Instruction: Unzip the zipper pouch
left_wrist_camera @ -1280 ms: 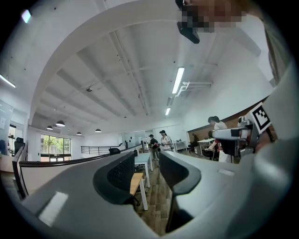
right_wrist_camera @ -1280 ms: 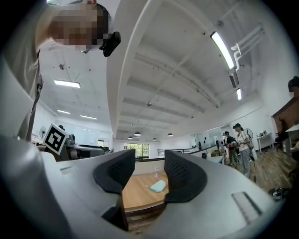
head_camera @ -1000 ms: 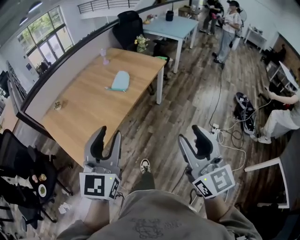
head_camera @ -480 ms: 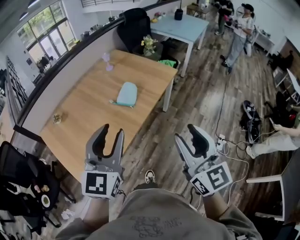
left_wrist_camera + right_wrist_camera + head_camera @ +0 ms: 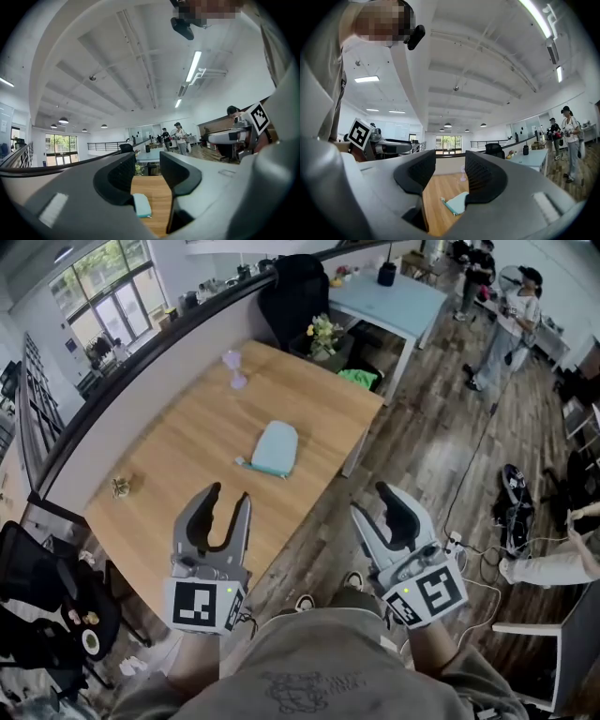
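Both tongs held up short of the table, neither touching anything. Left tongs spread, nothing between them, hovering over the table's near edge. Right tongs also spread and empty, out over the plank floor just off the table's side. Pale teal zipper pouch lies flat mid-table, well apart from both. Small purple item stands at the far end.

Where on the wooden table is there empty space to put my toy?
Lots of room. The table is bare between the pouch and the small object by the wall, between the pouch and the purple fan, and along the near end. No spot is crowded.
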The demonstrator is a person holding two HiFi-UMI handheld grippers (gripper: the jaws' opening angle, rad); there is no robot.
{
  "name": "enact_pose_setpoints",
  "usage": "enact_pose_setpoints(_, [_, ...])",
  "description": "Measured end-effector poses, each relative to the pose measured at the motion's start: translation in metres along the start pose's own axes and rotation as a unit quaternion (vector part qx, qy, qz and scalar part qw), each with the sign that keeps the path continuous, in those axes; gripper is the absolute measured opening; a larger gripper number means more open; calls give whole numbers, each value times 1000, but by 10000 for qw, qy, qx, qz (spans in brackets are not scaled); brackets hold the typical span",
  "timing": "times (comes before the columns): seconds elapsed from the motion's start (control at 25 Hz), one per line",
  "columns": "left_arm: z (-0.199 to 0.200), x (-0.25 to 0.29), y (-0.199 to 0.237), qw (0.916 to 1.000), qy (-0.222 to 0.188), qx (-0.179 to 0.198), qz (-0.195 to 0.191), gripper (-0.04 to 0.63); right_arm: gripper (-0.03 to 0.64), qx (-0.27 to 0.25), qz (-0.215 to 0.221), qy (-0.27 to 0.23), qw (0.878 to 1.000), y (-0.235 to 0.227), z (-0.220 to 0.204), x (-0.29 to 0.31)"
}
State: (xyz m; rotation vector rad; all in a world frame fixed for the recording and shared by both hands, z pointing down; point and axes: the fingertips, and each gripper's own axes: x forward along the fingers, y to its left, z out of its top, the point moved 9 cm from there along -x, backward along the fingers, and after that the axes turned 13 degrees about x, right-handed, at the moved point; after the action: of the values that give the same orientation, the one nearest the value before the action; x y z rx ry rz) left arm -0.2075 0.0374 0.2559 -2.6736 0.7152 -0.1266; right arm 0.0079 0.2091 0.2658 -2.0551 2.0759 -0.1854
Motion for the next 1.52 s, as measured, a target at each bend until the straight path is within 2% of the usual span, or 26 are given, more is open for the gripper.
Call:
enact_pose_setpoints(0.28, [-19,55,17,9991,246,43,350,164,179,73,369,160,9992,-53,-5,66])
enact_pose_setpoints(0.6, [-17,132,28,9917,667,100,1092,164,179,165,1136,471,9923,-137,10,150])
enact_pose_setpoints(0.8, [-18,180,34,9805,1067,168,1644,160,179,156,1732,678,9824,-189,21,209])
enact_pose_setpoints(1.08, [-20,230,30,9598,1437,156,2407,160,179,129,2546,978,9620,-244,26,279])
enact_pose_setpoints(1.36, [-24,231,26,9422,1651,172,2910,160,179,167,3051,1152,9452,-250,16,313])
enact_pose_setpoints(1.52, [-34,226,32,9366,1768,125,3022,160,179,166,3177,1221,9401,-243,8,325])
